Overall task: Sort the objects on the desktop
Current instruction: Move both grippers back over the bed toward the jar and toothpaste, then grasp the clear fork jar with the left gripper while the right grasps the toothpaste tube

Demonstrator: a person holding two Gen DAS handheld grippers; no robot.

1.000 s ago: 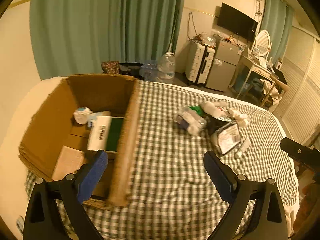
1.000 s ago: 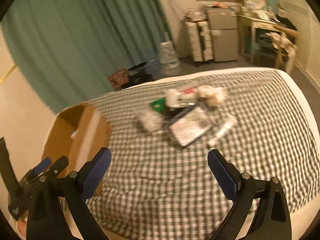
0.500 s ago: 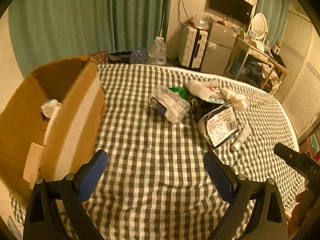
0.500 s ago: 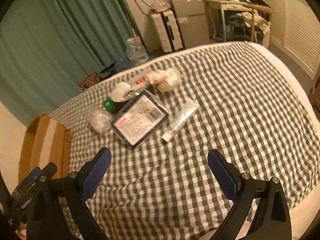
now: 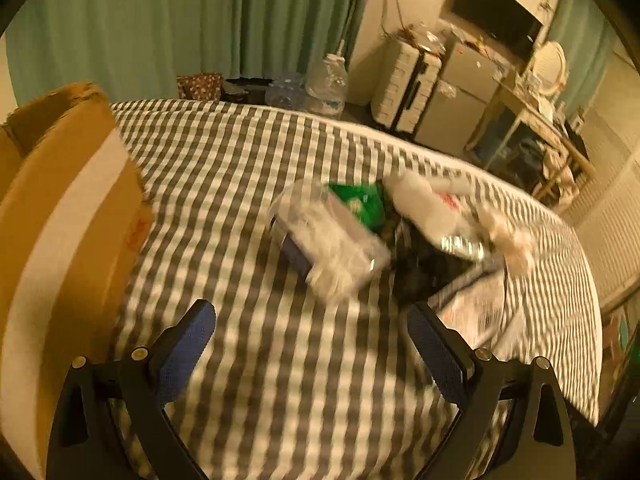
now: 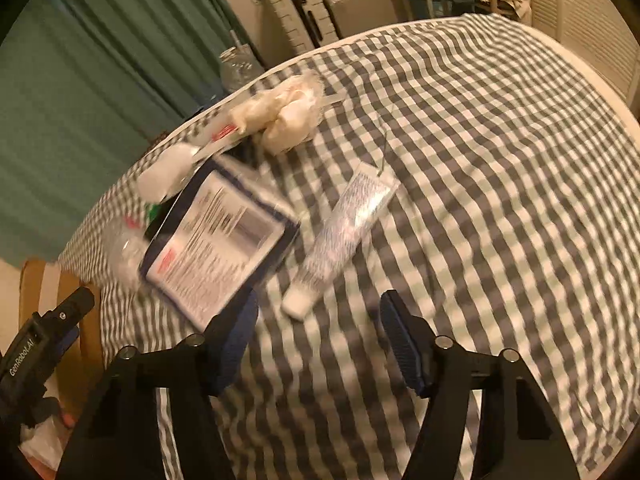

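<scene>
A pile of small items lies on the checked cloth. My left gripper [image 5: 310,338] is open and empty, just short of a clear plastic pack [image 5: 328,246]; a green packet [image 5: 360,200] and a white bottle [image 5: 424,204] lie behind it. My right gripper [image 6: 318,332] is open and empty, just short of a white tube [image 6: 344,232]. A flat labelled pouch [image 6: 218,240] lies left of the tube, a clear bag of white balls [image 6: 286,118] beyond it. Both views are blurred.
A cardboard box [image 5: 56,208] stands at the left of the cloth; its edge shows in the right wrist view [image 6: 32,280]. The left gripper's body [image 6: 40,340] shows at lower left. Curtains, water bottles, a suitcase and a desk stand beyond the cloth.
Both grippers have moved forward and down toward the pile. The left one has swung right, away from the box. The right gripper's jaws have narrowed a little but stay open.
</scene>
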